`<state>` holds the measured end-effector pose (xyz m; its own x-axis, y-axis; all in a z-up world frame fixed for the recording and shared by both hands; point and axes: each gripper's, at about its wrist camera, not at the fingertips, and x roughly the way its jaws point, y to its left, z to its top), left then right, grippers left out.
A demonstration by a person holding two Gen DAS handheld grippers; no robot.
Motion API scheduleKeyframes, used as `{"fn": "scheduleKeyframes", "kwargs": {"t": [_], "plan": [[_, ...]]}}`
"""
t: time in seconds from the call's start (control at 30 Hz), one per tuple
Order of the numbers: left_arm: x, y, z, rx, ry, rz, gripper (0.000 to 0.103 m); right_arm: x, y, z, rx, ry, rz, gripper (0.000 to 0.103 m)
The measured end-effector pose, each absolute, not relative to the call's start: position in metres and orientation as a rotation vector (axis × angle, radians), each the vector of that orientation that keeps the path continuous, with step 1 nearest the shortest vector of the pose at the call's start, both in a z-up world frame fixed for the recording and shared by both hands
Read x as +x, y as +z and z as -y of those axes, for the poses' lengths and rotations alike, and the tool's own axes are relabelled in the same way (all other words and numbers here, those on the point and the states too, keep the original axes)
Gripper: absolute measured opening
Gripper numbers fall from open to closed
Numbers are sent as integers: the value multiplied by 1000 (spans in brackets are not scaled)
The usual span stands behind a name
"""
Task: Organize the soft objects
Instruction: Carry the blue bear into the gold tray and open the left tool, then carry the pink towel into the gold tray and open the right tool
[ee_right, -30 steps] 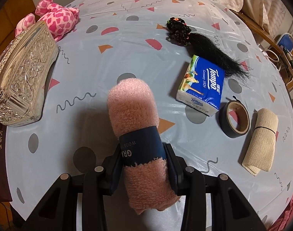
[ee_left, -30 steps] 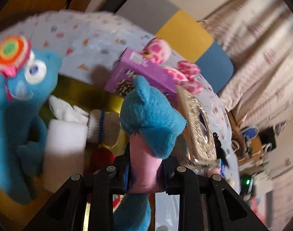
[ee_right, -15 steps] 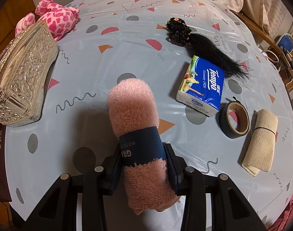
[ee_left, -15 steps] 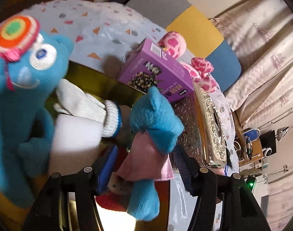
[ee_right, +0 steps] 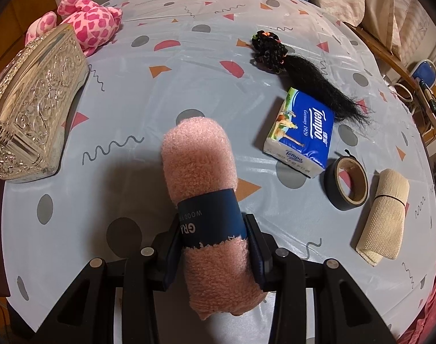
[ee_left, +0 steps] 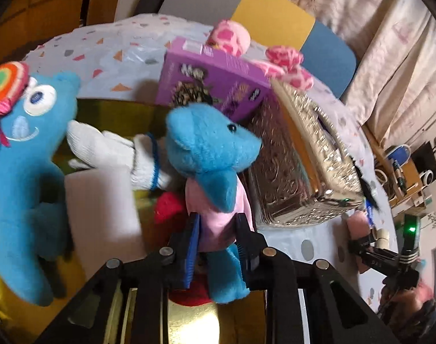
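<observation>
My left gripper (ee_left: 216, 230) is shut on a small blue plush bear in a pink dress (ee_left: 210, 154), held over a gold box (ee_left: 189, 324). In the box lie a big blue plush with a lollipop (ee_left: 20, 149), a white glove (ee_left: 109, 149), a white sponge block (ee_left: 100, 209) and something red (ee_left: 168, 207). My right gripper (ee_right: 216, 246) is shut on a rolled pink towel with a dark blue band (ee_right: 200, 166), held just above the table (ee_right: 189, 66). A pink spotted plush (ee_right: 86, 20) lies at the table's far left.
An ornate silver box (ee_right: 31, 106) stands at the left, with a purple carton (ee_left: 212, 86) behind it. A black hairpiece (ee_right: 301, 68), a Tempo tissue pack (ee_right: 301, 134), a tape roll (ee_right: 347, 183) and a beige bandage roll (ee_right: 384, 212) lie at the right.
My left gripper opened wide half a second ago and is now closed on the blue bear again, and the view has swung right. The right gripper and towel have not moved.
</observation>
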<state>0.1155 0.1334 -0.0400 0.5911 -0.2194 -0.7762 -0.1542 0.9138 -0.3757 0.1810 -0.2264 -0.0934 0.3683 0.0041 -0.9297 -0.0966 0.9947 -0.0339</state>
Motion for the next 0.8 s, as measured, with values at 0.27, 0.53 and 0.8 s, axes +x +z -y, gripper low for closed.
{"fn": "scheduleKeyframes", "kwargs": {"t": [0.27,0.53,0.8], "plan": [[108,-38,-127,-389,-4,-931,47,180,-93,224,-97,64,-1190,41],[79,-15,-128,-250,72,-846,59,179,-93,223,-101,65,-1187,41],[54,-1,-138,-177,130,-783,64,181,-94,226,-91,65,-1187,41]]}}
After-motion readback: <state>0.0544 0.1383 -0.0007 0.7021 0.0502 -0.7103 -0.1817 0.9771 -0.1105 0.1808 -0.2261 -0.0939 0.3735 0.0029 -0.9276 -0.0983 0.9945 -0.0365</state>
